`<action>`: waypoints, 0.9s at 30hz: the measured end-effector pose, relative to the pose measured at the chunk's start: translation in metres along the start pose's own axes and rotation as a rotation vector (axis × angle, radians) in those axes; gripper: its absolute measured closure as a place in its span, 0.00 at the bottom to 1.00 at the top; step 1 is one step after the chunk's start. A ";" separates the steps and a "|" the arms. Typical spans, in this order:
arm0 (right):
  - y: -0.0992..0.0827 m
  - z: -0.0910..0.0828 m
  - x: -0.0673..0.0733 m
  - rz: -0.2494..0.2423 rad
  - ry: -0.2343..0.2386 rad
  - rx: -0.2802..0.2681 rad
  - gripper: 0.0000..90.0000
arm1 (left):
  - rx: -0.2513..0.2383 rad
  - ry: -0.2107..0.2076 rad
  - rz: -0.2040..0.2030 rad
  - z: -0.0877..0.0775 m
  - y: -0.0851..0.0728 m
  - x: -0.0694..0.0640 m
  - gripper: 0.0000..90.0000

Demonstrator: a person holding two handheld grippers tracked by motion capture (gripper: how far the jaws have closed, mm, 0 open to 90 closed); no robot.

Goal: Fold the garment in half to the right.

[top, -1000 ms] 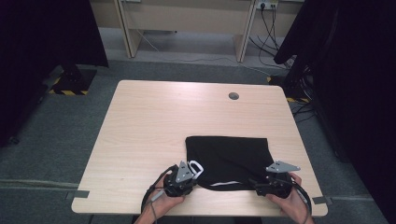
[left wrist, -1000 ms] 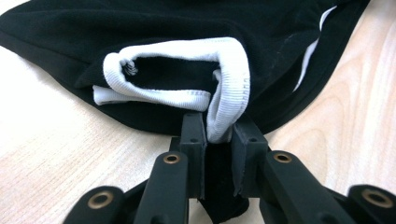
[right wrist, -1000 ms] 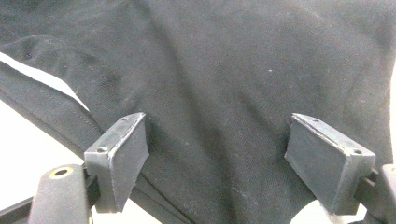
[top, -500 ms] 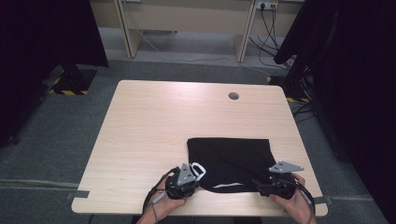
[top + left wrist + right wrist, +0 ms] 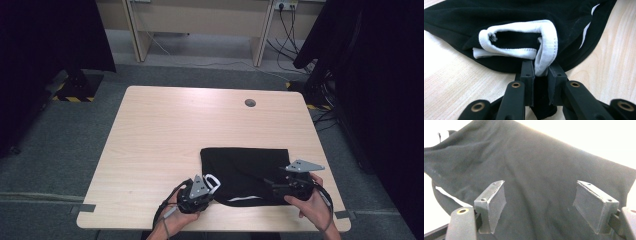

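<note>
A black garment (image 5: 247,170) with white ribbed trim lies folded on the near right part of the light wooden worktop (image 5: 165,135), its front edge close to the person's side. The work in hand looks like folding or straightening it.

The left gripper (image 5: 207,187) sits at the garment's near left corner. In the left gripper view its fingers (image 5: 527,75) are closed tight on the white ribbed cuff (image 5: 546,47), which loops up out of the pinch with black cloth bunched behind it. Holding by the cuff makes sense: the ribbing is thicker than the body cloth, so it gives a firm bite and a clear handle on that end of the sleeve or hem.

The right gripper (image 5: 277,186) hangs over the garment's near right part, held in the person's right hand (image 5: 312,197). In the right gripper view its fingers (image 5: 492,206) stand wide apart with nothing pressed between them, and the black cloth (image 5: 536,182) spreads flat below and beyond them. The jaws have just been closing a little, yet they grip nothing. That spread stance suits a gripper that is free to take a new hold, probably on the edge opposite the cuff, so that both ends can be lifted or drawn together.

A thin white stripe (image 5: 245,198) shows along the garment's near edge between the two grippers. A cable hole (image 5: 250,103) sits far off at the back of the worktop.
</note>
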State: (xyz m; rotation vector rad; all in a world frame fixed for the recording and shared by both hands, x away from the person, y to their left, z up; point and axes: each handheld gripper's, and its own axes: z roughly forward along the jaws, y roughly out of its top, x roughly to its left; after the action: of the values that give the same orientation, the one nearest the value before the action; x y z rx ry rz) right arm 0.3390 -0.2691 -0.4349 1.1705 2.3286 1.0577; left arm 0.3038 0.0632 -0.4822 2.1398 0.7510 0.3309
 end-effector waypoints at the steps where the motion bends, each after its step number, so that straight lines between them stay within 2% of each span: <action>1: 0.003 0.003 0.001 -0.004 0.004 0.000 0.29 | -0.001 0.001 0.001 0.000 0.000 0.000 0.86; 13: 0.045 0.040 0.020 -0.045 0.074 0.000 0.30 | -0.002 -0.013 -0.010 0.000 0.000 0.002 0.85; 27: 0.085 0.081 0.034 -0.087 0.116 0.034 0.30 | -0.004 -0.038 -0.038 0.000 0.000 0.005 0.84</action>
State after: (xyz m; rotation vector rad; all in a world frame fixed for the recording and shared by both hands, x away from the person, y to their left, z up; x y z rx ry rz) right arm 0.4115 -0.1709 -0.4246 1.0347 2.4709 1.0860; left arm 0.3078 0.0667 -0.4826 2.1195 0.7679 0.2706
